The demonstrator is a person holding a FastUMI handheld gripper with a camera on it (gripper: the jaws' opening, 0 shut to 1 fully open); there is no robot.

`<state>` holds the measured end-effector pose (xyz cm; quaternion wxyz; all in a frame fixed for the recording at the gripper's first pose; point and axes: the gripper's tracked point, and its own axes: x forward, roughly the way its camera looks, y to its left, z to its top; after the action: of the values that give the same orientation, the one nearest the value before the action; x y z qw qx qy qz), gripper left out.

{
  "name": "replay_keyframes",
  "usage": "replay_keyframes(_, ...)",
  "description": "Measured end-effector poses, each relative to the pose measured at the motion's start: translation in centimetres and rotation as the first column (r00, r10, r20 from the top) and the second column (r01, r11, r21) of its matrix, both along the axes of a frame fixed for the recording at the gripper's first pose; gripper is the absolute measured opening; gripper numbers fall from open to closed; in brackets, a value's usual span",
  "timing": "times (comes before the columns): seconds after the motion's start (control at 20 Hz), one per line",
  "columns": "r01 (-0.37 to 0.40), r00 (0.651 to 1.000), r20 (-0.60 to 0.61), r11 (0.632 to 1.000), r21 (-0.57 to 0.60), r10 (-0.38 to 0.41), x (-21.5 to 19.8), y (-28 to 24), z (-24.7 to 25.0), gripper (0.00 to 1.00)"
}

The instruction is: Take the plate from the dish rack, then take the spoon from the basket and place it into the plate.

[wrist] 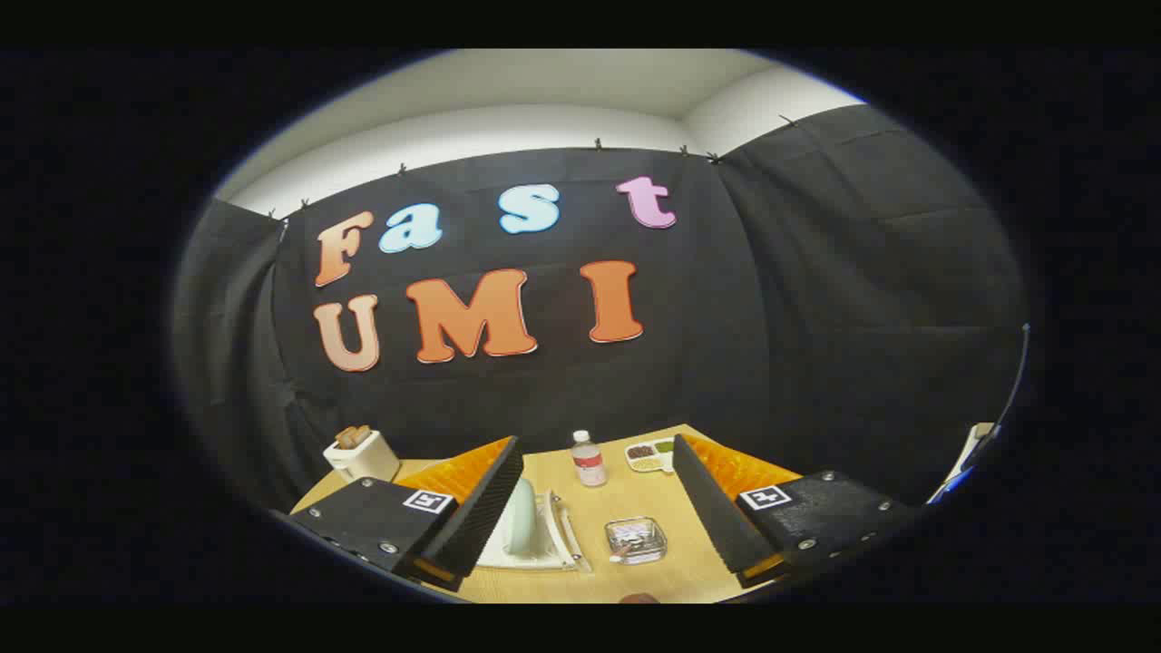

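Cloth-walled recording booth: black drapes (pixel 816 299) behind a wooden table (pixel 626 508).

Nothing legible stands on the things here. The bottle (pixel 589 459) on the worktop (pixel 626 499) carries a red-banded label too small to read; each claw finger (pixel 766 497) bears a square black-and-white marker.

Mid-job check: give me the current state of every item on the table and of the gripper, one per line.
gripper: open, fingers spread wide, holding nothing
plate: upright on edge in the dish rack
dish rack: on the table, holding the plate
basket: on the table between the fingers, spoon inside
bottle: upright, capped
toaster: bread in its slots
snack tray: filled
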<state>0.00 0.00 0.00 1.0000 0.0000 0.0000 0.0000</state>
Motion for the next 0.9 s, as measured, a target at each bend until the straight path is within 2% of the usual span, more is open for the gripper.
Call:
replay_keyframes(0.45, -0.081, 0.996, -0.042, 0.996, -0.024, 0.08, 2.3, 3.6, -0.7, 0.99)
replay_keyframes(0.9, -0.089, 0.995, -0.047, 0.996, -0.02, 0.088, 2.7, 4.3, -1.1, 0.99)
